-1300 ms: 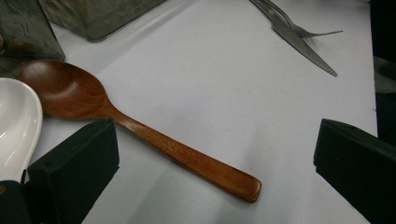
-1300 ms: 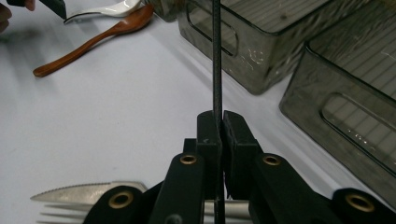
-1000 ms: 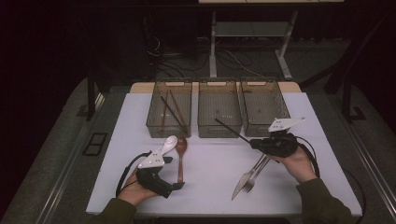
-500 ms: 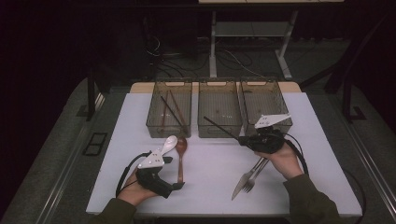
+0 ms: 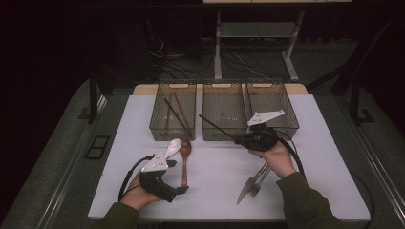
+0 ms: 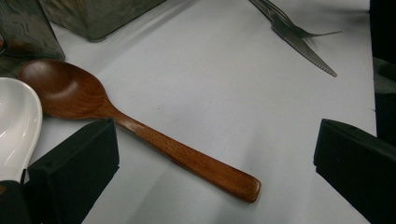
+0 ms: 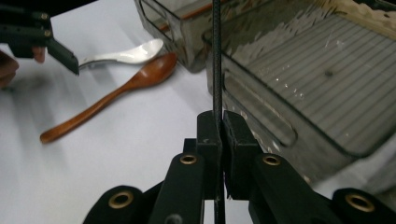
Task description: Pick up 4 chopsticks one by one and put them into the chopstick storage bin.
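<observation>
A: Table point(image 5: 215, 167) contents, surroundings first?

B: White spoon point(image 5: 173, 146) and wooden spoon point(image 5: 185, 155) lie side by side near the left bin point(image 5: 174, 116), bowls toward it. Knife point(image 5: 249, 185) and fork point(image 5: 260, 181) lie together at near right, partly under the person's right forearm. Nothing lies between the right gripper and the bins.

A: Bins?

B: Three clear bins in a row at the far edge. Left bin holds dark chopsticks point(image 5: 175, 113). Middle bin point(image 5: 223, 114) and right bin point(image 5: 273, 107) look bare.

A: Grippers?

B: Right gripper point(image 7: 219, 133) is clamped narrow on a black chopstick point(image 7: 216, 56), which points far-left over the near wall of the middle bin. Left gripper point(image 6: 215, 158) rests at near left, jaws wide apart, straddling the wooden spoon's handle without touching it.
</observation>
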Tool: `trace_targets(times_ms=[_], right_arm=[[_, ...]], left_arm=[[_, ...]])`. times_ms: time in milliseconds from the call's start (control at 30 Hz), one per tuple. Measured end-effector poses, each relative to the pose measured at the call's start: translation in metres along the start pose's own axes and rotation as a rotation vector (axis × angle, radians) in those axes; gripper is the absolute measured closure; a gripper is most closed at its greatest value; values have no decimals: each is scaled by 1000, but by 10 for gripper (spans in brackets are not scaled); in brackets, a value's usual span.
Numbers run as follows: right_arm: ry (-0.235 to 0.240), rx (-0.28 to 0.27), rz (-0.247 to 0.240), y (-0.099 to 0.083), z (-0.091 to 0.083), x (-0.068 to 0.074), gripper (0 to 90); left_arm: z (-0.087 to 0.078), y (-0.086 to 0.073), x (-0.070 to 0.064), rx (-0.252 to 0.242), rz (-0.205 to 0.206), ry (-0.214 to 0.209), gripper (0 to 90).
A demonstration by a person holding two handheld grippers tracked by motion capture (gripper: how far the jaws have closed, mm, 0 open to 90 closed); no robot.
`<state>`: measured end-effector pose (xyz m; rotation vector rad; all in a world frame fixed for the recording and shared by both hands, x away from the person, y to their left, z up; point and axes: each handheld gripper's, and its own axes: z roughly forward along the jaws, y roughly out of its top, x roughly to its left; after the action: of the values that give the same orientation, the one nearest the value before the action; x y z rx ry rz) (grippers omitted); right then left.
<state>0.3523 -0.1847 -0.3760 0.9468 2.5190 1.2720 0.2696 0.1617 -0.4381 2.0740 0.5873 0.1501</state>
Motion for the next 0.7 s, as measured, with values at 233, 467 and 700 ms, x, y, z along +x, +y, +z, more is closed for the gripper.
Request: trace_targets(times_ms=[233,467,700], right_arm=[[3,11,1,19,18,6,860],[0,25,-10,42,34,11,860],[-8,36,-7,61,47,15,860]], left_arm=[[0,0,-1,-4,-5,-4,0],[0,0,-1,-9,-9,-5,0],[0,1,-1,-4,-4,-7,0]])
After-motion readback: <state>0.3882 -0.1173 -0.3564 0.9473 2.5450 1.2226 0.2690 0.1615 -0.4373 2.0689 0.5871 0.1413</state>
